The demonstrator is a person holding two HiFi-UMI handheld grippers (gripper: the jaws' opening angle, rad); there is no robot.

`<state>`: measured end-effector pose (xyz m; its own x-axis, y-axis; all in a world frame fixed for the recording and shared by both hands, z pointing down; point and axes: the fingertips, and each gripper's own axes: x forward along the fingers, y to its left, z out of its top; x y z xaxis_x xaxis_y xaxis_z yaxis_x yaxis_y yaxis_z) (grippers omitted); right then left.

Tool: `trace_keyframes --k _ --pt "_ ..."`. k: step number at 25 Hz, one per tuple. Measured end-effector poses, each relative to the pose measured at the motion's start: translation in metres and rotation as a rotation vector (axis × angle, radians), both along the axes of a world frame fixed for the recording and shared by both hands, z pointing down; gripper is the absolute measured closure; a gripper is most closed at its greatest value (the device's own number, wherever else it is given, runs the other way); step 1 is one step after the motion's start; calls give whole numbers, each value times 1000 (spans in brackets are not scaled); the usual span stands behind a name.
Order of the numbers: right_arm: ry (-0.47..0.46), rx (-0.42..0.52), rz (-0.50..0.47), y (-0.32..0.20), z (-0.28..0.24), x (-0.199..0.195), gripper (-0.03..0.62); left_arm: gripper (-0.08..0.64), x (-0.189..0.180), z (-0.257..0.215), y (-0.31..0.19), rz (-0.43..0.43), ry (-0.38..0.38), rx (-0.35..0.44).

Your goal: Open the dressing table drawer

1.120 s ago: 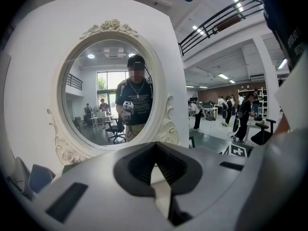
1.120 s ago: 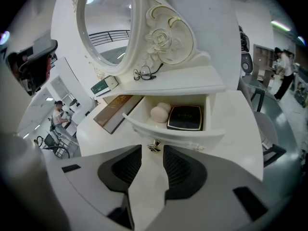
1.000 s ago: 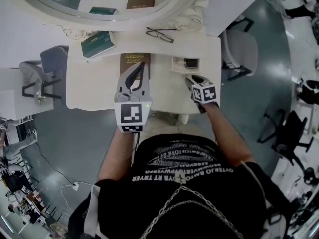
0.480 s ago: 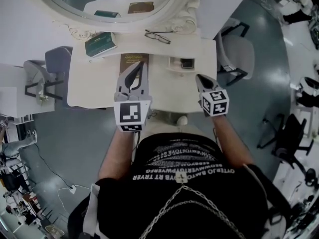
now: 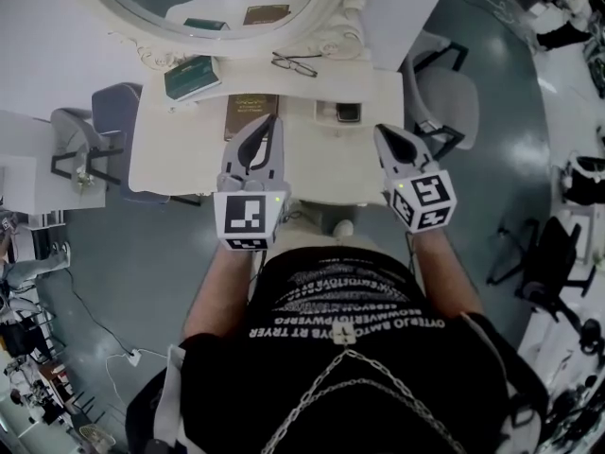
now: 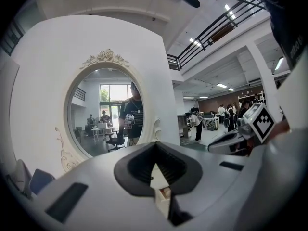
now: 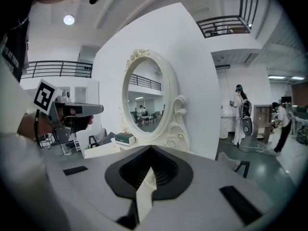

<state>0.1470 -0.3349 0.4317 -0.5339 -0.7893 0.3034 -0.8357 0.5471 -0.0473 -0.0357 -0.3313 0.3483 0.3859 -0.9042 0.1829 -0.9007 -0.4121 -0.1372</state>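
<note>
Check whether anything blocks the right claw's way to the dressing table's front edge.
Nothing visible does. The right claw, shut and empty, hangs over bare tabletop beside that edge; book and glasses lie farther back.

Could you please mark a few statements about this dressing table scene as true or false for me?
1. A pair of glasses lies on the dressing table near the mirror. True.
2. The right gripper holds the green book. False: its jaws are shut on nothing, and the book lies on the tabletop.
3. The brown book lies between the green book and the small tray. True.
4. The mirror is rectangular. False: it is oval.
</note>
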Motion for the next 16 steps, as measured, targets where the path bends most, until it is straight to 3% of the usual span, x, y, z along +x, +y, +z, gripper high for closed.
trace_keyframes --k 8,16 --pt "-15 132 -76 22 -71 -6 591 557 11 -18 22 0 13 17" --pt "-37 163 -106 18 -83 2 591 557 19 -14 29 -14 -12 7"
